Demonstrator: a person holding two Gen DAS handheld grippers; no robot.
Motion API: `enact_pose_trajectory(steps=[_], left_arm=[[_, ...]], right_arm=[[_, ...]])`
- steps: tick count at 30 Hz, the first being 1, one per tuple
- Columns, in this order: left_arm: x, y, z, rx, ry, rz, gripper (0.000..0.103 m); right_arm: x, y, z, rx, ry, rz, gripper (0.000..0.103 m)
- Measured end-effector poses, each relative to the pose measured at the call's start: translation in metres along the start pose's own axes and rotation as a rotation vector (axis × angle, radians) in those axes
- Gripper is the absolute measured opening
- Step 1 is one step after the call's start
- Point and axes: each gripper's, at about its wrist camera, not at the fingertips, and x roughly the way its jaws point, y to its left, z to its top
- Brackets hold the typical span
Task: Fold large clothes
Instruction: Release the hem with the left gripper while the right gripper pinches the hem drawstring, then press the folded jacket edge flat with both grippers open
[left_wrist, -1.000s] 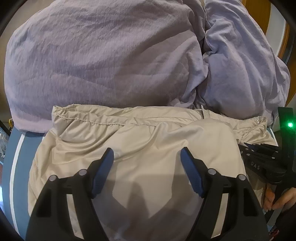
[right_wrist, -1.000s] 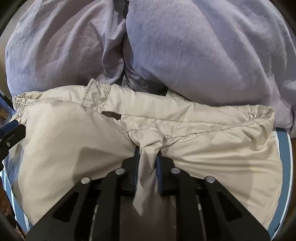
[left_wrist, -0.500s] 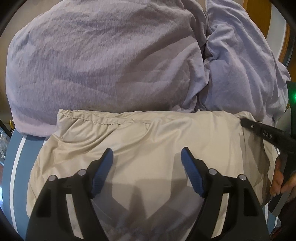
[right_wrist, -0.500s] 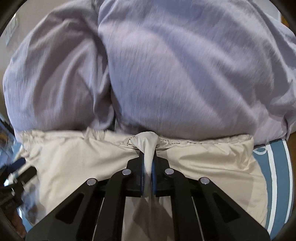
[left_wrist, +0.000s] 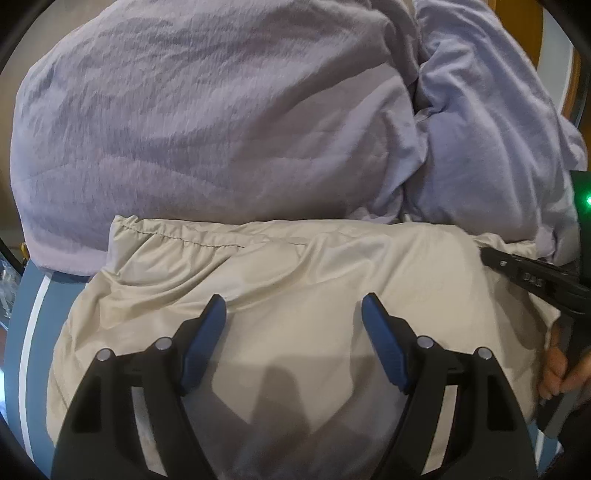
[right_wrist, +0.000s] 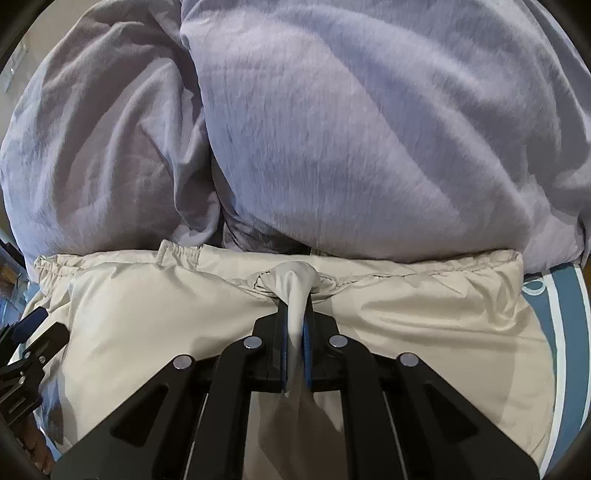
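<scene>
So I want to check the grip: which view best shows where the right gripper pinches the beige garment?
The right wrist view: the right gripper is shut on a bunched fold of the beige garment. The left wrist view shows only its side at the right edge; the pinch is hidden.

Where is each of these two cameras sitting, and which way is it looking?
Left wrist: rides the left gripper, looking down along its open fingers at the beige garment; a hand shows at right.
Right wrist: rides the right gripper, looking down at a pinch of the same garment held in its shut fingers.
Shared: the garment, lilac duvet and blue striped sheet; each glimpses the other gripper.
</scene>
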Motion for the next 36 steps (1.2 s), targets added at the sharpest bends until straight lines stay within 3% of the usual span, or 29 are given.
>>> enact_pose_trajectory(steps=[7,13,15,21,25,36], left_arm=[[0.033,0.008,-0.004,-0.010,0.004,0.064,0.078],[0.050,0.011,-0.003,-0.010,0.000,0.093,0.078],[0.055,0.012,-0.002,-0.009,-0.001,0.097,0.078],[0.065,0.013,0.002,-0.014,-0.001,0.102,0.079],[0.070,0.014,0.003,-0.019,0.000,0.101,0.080],[0.069,0.020,-0.010,-0.029,0.002,0.094,0.081]], right_arm=[[0.011,0.002,-0.002,-0.004,0.006,0.002,0.012],[0.016,0.002,-0.003,0.003,0.013,0.008,0.028],[0.012,0.000,-0.004,0.010,0.010,0.008,0.035],[-0.014,-0.011,-0.008,0.044,-0.053,0.016,0.041],[-0.027,-0.022,-0.016,0.048,-0.103,-0.023,0.043],[-0.003,-0.017,-0.033,-0.004,-0.100,-0.116,0.051]])
